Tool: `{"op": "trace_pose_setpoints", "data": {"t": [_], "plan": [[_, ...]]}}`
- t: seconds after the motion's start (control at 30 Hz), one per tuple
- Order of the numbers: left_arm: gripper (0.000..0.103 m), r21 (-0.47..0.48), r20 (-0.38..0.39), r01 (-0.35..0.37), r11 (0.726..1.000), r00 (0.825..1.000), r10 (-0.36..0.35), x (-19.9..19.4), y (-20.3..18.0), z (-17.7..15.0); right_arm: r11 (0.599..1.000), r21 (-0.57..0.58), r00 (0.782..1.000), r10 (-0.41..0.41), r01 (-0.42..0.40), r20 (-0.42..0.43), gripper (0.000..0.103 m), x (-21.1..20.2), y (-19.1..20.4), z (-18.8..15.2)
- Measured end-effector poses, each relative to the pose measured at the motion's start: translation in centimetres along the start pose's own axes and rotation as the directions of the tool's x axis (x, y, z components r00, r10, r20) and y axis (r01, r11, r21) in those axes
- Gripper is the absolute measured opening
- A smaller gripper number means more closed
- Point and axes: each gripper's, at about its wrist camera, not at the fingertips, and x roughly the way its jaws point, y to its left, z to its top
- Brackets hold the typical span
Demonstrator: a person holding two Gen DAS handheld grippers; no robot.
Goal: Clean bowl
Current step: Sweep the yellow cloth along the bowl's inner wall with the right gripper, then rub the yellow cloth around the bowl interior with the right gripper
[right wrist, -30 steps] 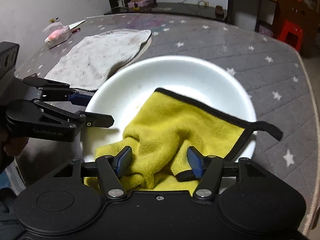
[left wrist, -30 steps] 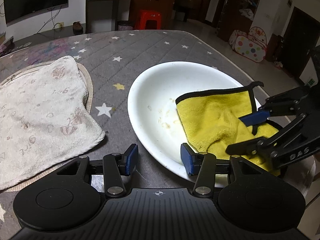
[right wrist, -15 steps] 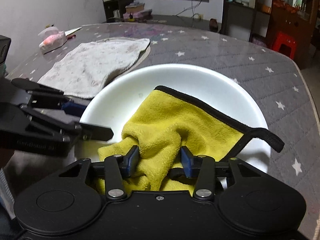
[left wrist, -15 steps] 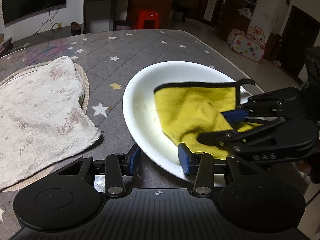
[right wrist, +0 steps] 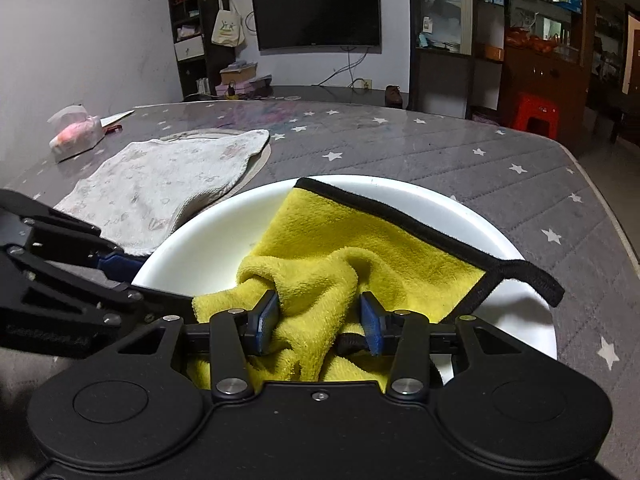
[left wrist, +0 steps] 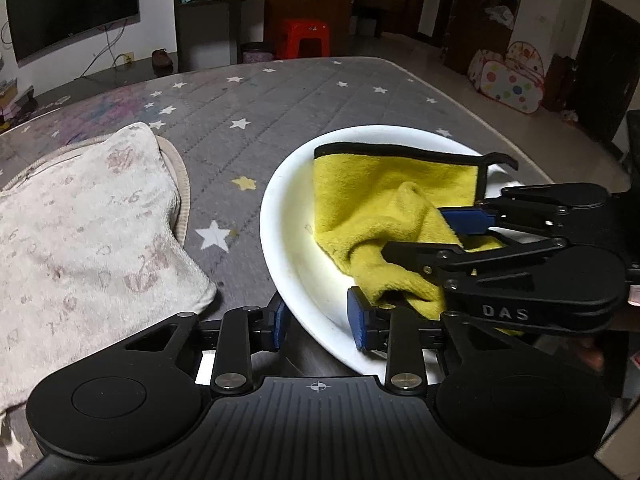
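A white bowl point(left wrist: 288, 216) sits on the grey star-patterned table, with a yellow cloth point(left wrist: 384, 196) edged in black lying inside it. My left gripper point(left wrist: 316, 320) straddles the bowl's near rim, one pad outside and one inside, closed on it. My right gripper point(right wrist: 318, 320) is shut on a bunched fold of the yellow cloth point(right wrist: 360, 236) inside the bowl point(right wrist: 208, 248). The right gripper also shows in the left wrist view point(left wrist: 424, 236), reaching in from the right. The left gripper shows at the left of the right wrist view point(right wrist: 120, 276).
A worn whitish towel point(left wrist: 80, 232) lies on the table left of the bowl, also in the right wrist view point(right wrist: 160, 184). A pink-filled plastic bag point(right wrist: 76, 132) lies at the far left. The table's right edge point(right wrist: 604, 200) is close to the bowl.
The right gripper has closed on the cloth and dragged it across the bowl toward the left side. The left gripper has moved onto the bowl's rim and closed on it.
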Motion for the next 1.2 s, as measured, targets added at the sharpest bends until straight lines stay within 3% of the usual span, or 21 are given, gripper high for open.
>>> {"op": "trace_pose_setpoints", "data": {"t": [0.33, 0.53, 0.87, 1.2], "plan": [[0.032, -0.036, 0.012, -0.045, 0.998, 0.999, 0.046, 1.7, 1.9, 2.1, 0.999, 0.012, 0.999, -0.034, 0.034, 0.009, 0.047, 2.2, -1.0, 1.8], [0.035, -0.062, 0.022, -0.109, 0.992, 0.994, 0.110, 3.6, 2.6, 4.0, 0.998, 0.025, 0.998, -0.062, 0.062, -0.004, 0.047, 3.6, -1.8, 3.1], [0.036, -0.104, 0.017, -0.129, 0.986, 0.991, 0.132, 4.0, 2.9, 4.6, 0.993, 0.045, 0.994, -0.107, 0.108, -0.027, 0.044, 5.9, -3.0, 5.3], [0.038, -0.088, 0.025, -0.155, 0.984, 0.987, 0.158, 3.7, 2.2, 4.3, 0.991, 0.053, 0.991, -0.124, 0.126, -0.048, 0.038, 3.8, -2.3, 3.3]]}}
